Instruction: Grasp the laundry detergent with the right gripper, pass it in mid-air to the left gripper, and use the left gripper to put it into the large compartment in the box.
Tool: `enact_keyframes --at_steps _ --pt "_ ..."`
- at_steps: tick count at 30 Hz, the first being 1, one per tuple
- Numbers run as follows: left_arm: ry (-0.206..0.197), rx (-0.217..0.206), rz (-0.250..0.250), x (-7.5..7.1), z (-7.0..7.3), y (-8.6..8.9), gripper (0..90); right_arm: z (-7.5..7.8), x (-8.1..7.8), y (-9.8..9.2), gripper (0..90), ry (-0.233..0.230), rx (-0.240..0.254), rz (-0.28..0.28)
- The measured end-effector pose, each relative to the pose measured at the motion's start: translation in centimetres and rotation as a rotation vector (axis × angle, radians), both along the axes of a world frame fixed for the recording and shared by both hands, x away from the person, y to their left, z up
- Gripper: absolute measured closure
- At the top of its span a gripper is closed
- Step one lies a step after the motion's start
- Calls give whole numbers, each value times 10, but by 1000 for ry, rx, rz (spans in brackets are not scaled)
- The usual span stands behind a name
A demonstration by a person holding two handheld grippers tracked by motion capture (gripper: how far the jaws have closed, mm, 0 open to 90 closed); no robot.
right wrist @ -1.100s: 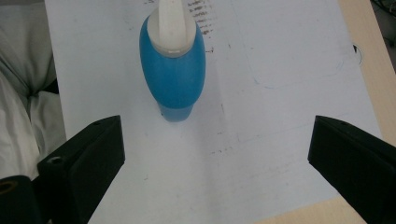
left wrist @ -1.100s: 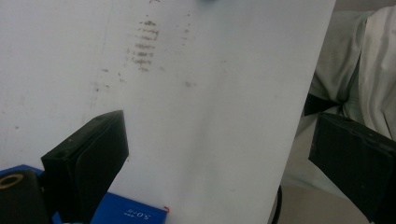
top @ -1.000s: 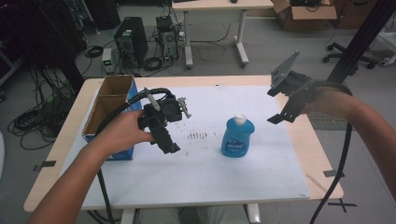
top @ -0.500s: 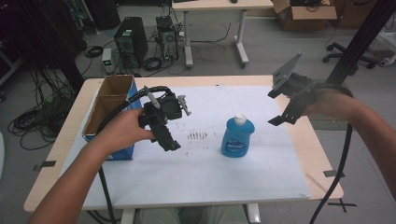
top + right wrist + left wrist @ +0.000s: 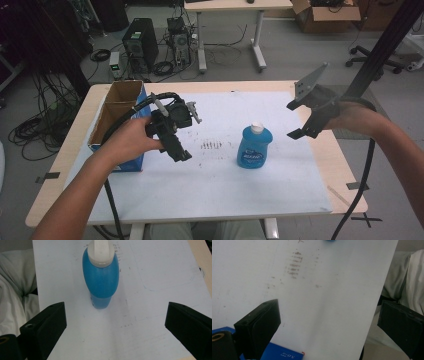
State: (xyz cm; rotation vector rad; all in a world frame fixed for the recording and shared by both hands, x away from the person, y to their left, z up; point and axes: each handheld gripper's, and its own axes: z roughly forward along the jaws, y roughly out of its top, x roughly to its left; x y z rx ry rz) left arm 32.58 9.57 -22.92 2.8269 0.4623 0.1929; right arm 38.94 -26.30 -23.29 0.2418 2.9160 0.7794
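Note:
A blue dish-soap bottle point(image 5: 254, 147) with a white cap stands upright on the white mat, near the middle of the table. My right gripper point(image 5: 295, 120) hovers to its right, open, with the jaws pointing at it. In the right gripper view the bottle point(image 5: 101, 277) stands ahead of the wide-apart jaws of my right gripper point(image 5: 115, 306), apart from them. My left gripper point(image 5: 181, 155) is held left of the bottle, beside the box, tilted down at the mat. Its view has my left gripper point(image 5: 329, 305) open over bare mat with nothing between the jaws.
An open cardboard box with blue sides point(image 5: 117, 112) stands at the table's left; its blue corner point(image 5: 279, 353) lies under the left jaw. Dark smudges point(image 5: 211, 145) mark the mat point(image 5: 225, 190) between left gripper and bottle. Computers, cables and chairs sit on the floor beyond.
The right gripper has sunk slightly toward the table. The left gripper and the bottle have stayed put.

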Motion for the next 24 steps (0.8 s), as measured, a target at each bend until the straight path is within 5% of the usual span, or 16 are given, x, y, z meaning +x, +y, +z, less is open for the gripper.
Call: enact_keyframes --at_steps 24 --pt "-2 -13 6 3 1 3 48 -33 -7 -13 32 -3 136 6"
